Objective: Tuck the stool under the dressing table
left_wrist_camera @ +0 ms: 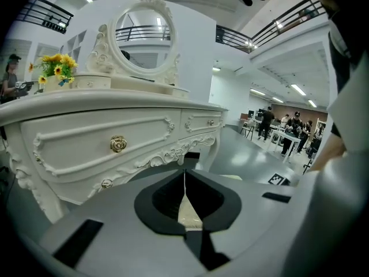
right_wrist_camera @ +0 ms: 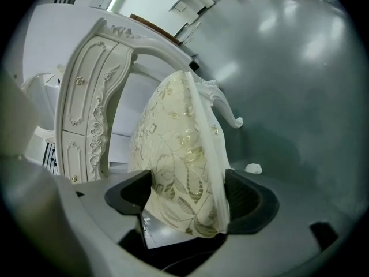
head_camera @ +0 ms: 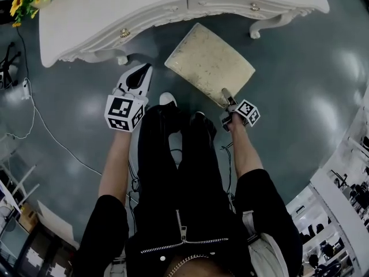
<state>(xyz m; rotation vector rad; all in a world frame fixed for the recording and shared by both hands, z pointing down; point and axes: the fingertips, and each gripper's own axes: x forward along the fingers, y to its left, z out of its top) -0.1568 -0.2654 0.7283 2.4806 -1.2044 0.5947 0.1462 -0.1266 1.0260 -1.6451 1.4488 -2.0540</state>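
Cream brocade cushioned stool (head_camera: pixel 210 62) sits skewed at the kneehole mouth of the white carved desk (head_camera: pixel 104 16), with its far corner at the desk edge, 12 o'clock. Glossy grey floor (head_camera: pixel 305 97) is open at 3 o'clock. Right hand-held gripper (head_camera: pixel 225 97): jaws wide, clamped on the stool's near corner. Left hand-held gripper (head_camera: pixel 145 73): jaws together, empty, 11 o'clock.

Stool (head_camera: pixel 209 64): rectangular seat with a cream cushion in a gold leaf pattern, white carved legs. It stands upright on the grey floor, turned diagonal to the table front. Far corner sits just at the knee gap, the rest of the seat out in the open. Near corner is clamped between the right gripper's (head_camera: pixel 228 100) jaws.

Dressing table (head_camera: pixel 115 10): white, carved scrollwork, gold drawer knobs, curved legs, oval mirror on top.
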